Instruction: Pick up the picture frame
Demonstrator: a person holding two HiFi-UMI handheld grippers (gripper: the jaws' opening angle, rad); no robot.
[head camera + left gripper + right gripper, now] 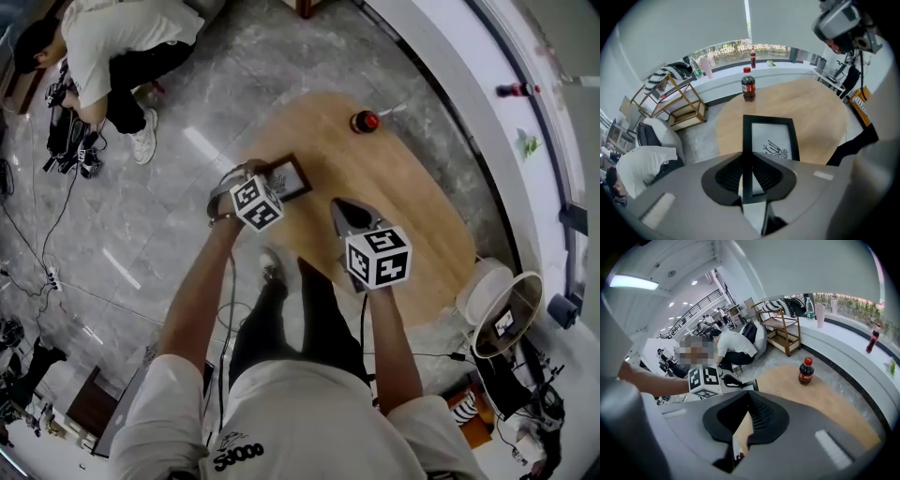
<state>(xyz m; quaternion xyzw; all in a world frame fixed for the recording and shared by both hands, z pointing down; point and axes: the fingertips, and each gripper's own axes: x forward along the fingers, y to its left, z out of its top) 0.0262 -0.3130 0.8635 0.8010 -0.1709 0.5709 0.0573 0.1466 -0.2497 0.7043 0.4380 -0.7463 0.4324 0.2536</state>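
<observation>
The left claw (747,155) is closed on the left bar of the picture frame (771,140), its pads pressing on the black edge from both sides. The picture frame sticks out past the claw over the round wooden worktop (811,105). Its white sheet carries a black line drawing of a bird-like figure; no writing can be read there.

The right claw (748,401) has its tips together and holds nothing. It hangs over the near part of the worktop, just beside the left claw.

At the far edge of the worktop stands a small cola bottle (748,88) with a red cap and a red label, its white script too small to read. A taller bottle (753,57) stands on the window ledge (787,65) behind.
</observation>
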